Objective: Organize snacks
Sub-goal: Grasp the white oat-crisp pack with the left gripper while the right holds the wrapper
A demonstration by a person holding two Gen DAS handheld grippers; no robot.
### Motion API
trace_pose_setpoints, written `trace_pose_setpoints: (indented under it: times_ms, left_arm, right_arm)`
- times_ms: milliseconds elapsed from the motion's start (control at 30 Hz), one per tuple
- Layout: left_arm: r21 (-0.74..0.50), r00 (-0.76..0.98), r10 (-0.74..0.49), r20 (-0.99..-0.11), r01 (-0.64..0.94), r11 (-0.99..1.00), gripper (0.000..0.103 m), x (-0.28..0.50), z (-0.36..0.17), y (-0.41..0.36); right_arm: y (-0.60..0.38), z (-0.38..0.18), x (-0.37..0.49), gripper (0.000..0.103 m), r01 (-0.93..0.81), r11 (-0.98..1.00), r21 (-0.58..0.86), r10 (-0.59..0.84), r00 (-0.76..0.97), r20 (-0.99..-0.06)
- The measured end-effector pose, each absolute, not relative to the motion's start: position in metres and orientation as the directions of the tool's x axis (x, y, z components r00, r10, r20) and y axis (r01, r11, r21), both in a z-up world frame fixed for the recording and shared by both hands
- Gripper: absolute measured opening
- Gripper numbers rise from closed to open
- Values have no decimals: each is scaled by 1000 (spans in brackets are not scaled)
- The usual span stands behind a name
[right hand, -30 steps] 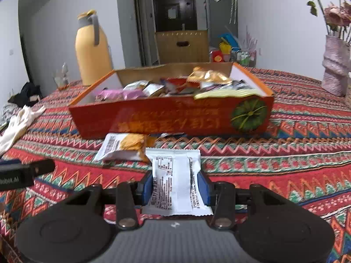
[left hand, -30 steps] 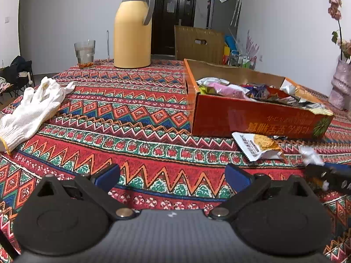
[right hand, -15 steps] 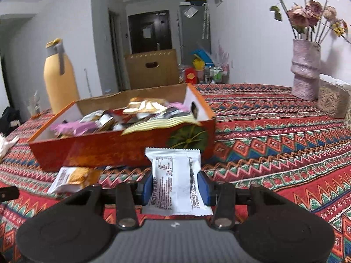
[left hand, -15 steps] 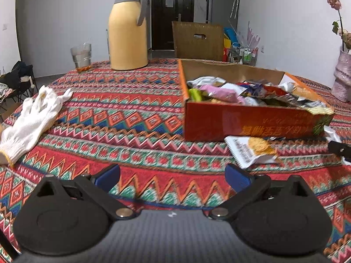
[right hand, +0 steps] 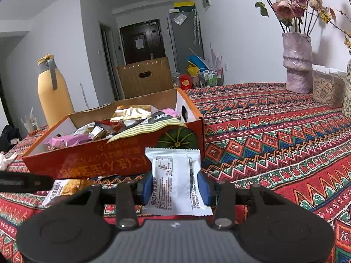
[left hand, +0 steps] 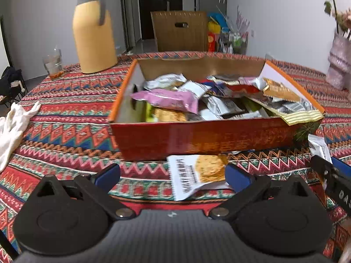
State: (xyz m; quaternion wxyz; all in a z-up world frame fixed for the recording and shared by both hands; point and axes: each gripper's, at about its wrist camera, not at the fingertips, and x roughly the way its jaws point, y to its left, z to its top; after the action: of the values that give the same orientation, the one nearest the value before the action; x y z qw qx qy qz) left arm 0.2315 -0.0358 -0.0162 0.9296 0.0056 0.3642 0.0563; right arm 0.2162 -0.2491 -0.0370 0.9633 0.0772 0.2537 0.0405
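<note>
The right claw is clamped on a white foil snack packet, low centre of frame, before the orange cardboard box. Lift it clear of the rim, then release. The left claw gapes empty over a cracker packet.

Your desk, under its zigzag-patterned cloth, carries the orange snack box at its middle, a cracker packet just before the box, a yellow flask and a glass behind, white gloves at the left edge, and a pink vase far right.
</note>
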Motion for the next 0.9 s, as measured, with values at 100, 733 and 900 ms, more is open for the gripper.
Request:
trace_pose_setpoints:
  times_ms: [100,733,900]
  left_arm:
    - [62,707,118,-697,-104,993,103,243,-24,-46]
    - [21,659,89,-747,-111,994,85,261,-47,-58]
    - [10,669,62,-740,-82,997,71,255,-45,-62]
  right_arm:
    - [-247,-38,215,42,-47,985,163,121,870,-479]
    - [-247,-38,215,43,-53,983,176,133,866,-481]
    - [-247,-38,216,43,-55,983,176,135,866,-481]
